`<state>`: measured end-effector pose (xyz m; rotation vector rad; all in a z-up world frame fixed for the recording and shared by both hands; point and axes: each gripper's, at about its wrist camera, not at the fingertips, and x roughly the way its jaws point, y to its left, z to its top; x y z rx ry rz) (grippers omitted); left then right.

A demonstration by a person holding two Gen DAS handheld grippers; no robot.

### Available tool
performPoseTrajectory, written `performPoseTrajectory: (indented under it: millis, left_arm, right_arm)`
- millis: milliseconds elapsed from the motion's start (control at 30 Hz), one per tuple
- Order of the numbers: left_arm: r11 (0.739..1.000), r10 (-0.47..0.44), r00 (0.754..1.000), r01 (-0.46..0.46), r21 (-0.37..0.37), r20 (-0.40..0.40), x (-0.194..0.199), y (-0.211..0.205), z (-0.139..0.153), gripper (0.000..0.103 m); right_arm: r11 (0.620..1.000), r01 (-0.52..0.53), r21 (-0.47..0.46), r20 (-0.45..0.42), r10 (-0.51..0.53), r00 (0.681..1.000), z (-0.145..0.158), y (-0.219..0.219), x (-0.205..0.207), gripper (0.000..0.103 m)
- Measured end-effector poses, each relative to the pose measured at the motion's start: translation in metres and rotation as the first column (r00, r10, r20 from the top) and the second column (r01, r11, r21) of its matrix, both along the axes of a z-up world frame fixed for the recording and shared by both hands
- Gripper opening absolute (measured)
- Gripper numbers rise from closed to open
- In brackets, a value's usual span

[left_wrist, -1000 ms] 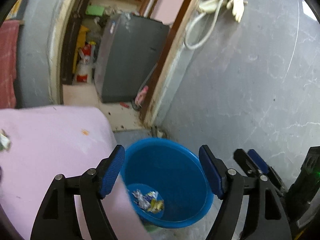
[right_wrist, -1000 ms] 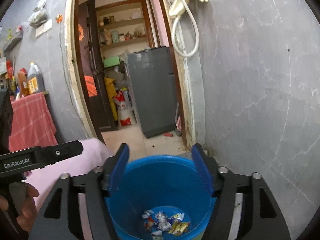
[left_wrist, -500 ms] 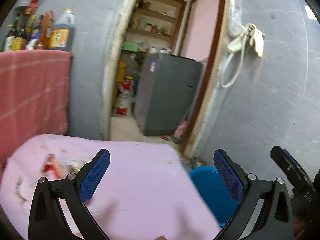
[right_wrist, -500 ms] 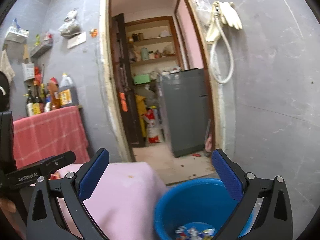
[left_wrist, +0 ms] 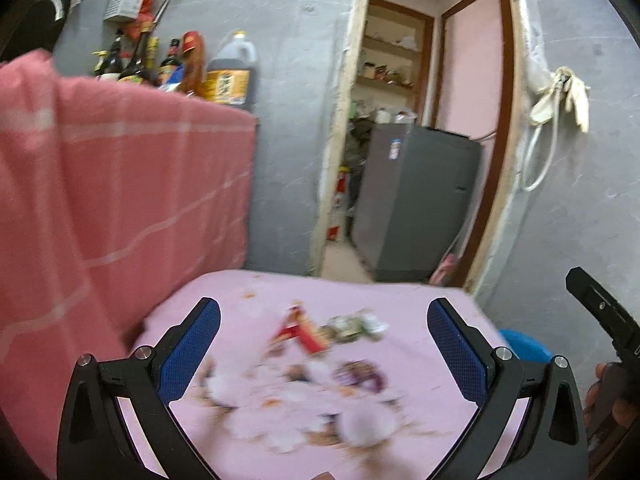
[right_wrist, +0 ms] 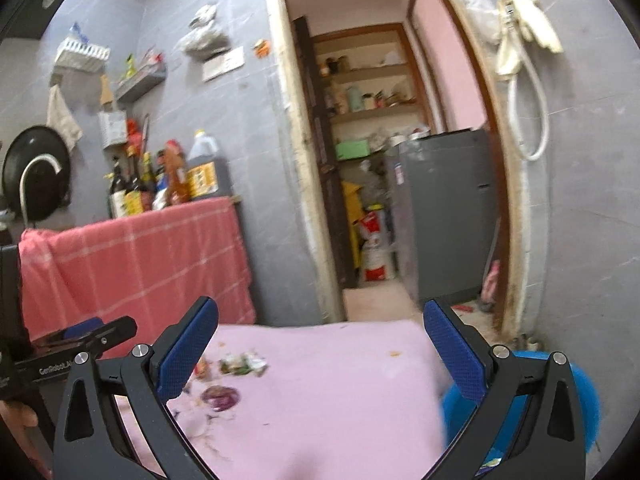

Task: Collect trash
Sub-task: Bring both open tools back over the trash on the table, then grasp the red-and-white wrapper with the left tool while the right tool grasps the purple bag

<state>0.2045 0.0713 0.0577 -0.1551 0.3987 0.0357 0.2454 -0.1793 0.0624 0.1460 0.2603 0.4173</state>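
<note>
Scraps of trash lie on a pink table (left_wrist: 400, 304): a red wrapper (left_wrist: 298, 328), a crumpled greenish wrapper (left_wrist: 354, 326), a purple piece (left_wrist: 360, 374) and white peels (left_wrist: 280, 420), all blurred. My left gripper (left_wrist: 322, 354) is open and empty, just above the pile. My right gripper (right_wrist: 320, 352) is open and empty over the pink table (right_wrist: 340, 380), with the greenish wrapper (right_wrist: 242, 362) and purple piece (right_wrist: 222, 396) near its left finger. A blue bucket (right_wrist: 580, 384) stands at the table's right edge; its rim also shows in the left wrist view (left_wrist: 520, 344).
A red checked cloth (left_wrist: 120, 200) hangs at the table's left, with bottles (right_wrist: 168, 180) on top. A doorway behind the table opens onto a grey appliance (left_wrist: 416, 204). A grey wall (right_wrist: 592, 200) with a hanging hose stands right.
Both grippers swung left and up, away from the blue bucket, to over the pink table. The left one now faces the trash pile. Both stay open and empty.
</note>
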Motion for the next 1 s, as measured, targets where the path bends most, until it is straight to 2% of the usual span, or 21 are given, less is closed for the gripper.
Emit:
performPoseTrajectory:
  millis: [167, 300, 433, 533, 567, 633, 767, 1000]
  left_arm:
    - [0.999, 0.026, 0.998, -0.027, -0.021, -0.062, 0.000, 0.032, -0.016, 0.101]
    - [0.999, 0.012, 0.993, -0.016, -0.031, -0.121, 0.006, 0.046, -0.028, 0.101]
    - [0.999, -0.005, 0.986, -0.002, -0.040, -0.164, 0.015, 0.051, -0.037, 0.101]
    - [0.998, -0.027, 0.981, 0.017, -0.056, -0.190, 0.022, 0.056, -0.041, 0.100]
    - [0.998, -0.038, 0.979, 0.026, -0.061, -0.200, 0.026, 0.057, -0.043, 0.099]
    - [0.997, -0.044, 0.975, 0.029, -0.072, -0.219, 0.033, 0.059, -0.046, 0.098]
    - [0.993, -0.046, 0.966, 0.016, -0.118, -0.254, 0.045, 0.070, -0.051, 0.096]
    - [0.984, -0.075, 0.958, 0.025, -0.179, -0.277, 0.058, 0.075, -0.052, 0.093]
  right_arm:
    - [0.995, -0.072, -0.063, -0.052, 0.068, 0.996, -0.016, 0.032, 0.008, 0.103]
    - [0.986, -0.114, -0.119, -0.112, 0.100, 0.989, -0.029, 0.052, 0.021, 0.103]
    - [0.978, -0.173, -0.118, -0.215, 0.144, 0.966, -0.042, 0.062, 0.039, 0.102]
    - [0.967, -0.201, -0.154, -0.271, 0.155, 0.950, -0.050, 0.073, 0.049, 0.092]
    - [0.963, -0.220, -0.154, -0.292, 0.169, 0.941, -0.053, 0.076, 0.052, 0.086]
    - [0.954, -0.260, -0.148, -0.335, 0.199, 0.921, -0.059, 0.083, 0.056, 0.085]
    - [0.923, -0.359, -0.138, -0.435, 0.269, 0.859, -0.074, 0.104, 0.065, 0.077]
    - [0.874, -0.469, -0.126, -0.549, 0.332, 0.767, -0.095, 0.138, 0.080, 0.062]
